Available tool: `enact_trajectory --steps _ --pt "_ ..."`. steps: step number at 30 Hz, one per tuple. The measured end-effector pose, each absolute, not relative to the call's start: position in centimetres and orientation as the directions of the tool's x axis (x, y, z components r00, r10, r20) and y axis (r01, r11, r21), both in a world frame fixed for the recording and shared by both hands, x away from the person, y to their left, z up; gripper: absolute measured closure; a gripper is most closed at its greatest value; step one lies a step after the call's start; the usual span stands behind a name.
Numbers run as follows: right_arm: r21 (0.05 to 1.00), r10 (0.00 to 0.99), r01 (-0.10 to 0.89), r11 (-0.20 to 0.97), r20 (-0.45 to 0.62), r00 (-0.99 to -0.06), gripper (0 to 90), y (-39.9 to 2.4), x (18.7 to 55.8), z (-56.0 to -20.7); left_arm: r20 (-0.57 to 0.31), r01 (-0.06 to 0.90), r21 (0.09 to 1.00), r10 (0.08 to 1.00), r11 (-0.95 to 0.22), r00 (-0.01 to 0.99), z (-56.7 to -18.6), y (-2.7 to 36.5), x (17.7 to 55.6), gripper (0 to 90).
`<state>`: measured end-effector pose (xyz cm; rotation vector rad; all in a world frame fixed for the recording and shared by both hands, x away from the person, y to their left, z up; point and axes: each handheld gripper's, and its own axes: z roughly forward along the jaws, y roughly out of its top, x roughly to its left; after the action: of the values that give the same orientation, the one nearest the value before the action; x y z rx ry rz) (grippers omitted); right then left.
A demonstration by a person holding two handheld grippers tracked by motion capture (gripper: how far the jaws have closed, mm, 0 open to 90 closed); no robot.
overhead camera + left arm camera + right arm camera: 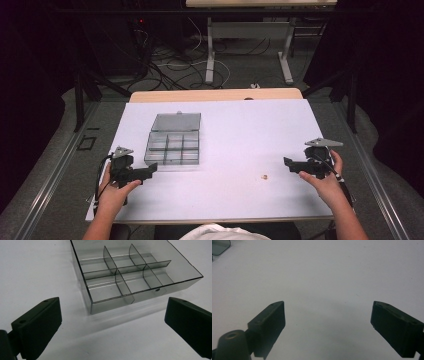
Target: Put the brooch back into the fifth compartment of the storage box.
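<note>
A clear grey plastic organiser box (172, 147) with its lid laid open behind it sits on the white table sheet (235, 130), left of centre. Its compartments (130, 275) look empty. My left gripper (150, 170) is just left of and in front of the box, jaws wide apart and pointing at its near corner (112, 315), holding nothing. My right gripper (289, 164) hovers near the table's right edge, open over bare sheet (328, 315). A tiny tan object (264, 176) lies on the sheet to the left of the right gripper.
Beyond the sheet's far edge a strip of wooden tabletop (215, 95) shows. Cables (170, 65) and desk legs (210, 60) are on the floor behind. Dark curtains flank both sides. The person's forearms enter from the bottom.
</note>
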<state>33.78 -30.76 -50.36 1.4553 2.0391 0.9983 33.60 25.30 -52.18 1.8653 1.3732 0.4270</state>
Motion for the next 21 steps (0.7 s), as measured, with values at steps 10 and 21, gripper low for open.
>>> enact_trajectory --steps 10,21 --pt "0.757 0.914 0.598 0.264 0.003 -0.407 16.0 -30.5 33.8 -50.3 -0.169 0.652 0.747 0.914 -0.125 0.37 -52.2 25.2 33.5 2.1" --pt "0.739 0.876 0.586 0.333 -0.012 -0.482 20.9 -29.3 34.0 -49.5 -0.166 0.655 0.745 0.915 -0.127 0.367 -52.1 25.4 33.2 3.2"
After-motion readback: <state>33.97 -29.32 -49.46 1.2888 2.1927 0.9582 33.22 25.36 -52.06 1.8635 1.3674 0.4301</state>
